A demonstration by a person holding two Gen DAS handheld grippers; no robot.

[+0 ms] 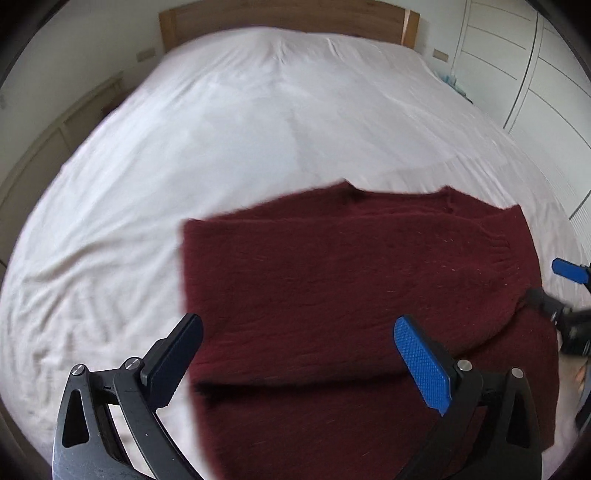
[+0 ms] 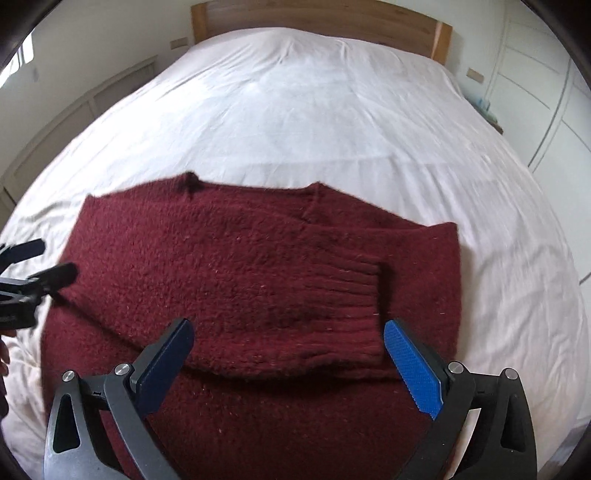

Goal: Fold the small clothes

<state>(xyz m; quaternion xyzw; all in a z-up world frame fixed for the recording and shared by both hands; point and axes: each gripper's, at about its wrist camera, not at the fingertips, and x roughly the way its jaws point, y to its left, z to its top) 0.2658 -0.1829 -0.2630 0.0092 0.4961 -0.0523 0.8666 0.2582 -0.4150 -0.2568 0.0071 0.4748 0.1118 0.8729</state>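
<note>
The sweater [image 1: 351, 295] runs off the bottom edge in both views, so its lower part is cut off. It looks blurry in the left view. The bed's [image 2: 295, 110] near edge is cut off too.

Left gripper [image 1: 295, 354], right gripper [image 2: 286, 356]: black linkage arms, silver pivot screws, blue textured finger pads [image 1: 421, 365].

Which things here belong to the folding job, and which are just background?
Job: maroon sweater, sleeve cuff folded across it, left gripper and right gripper, both open.

Background: white bed sheet, wooden headboard, wardrobe doors.
</note>
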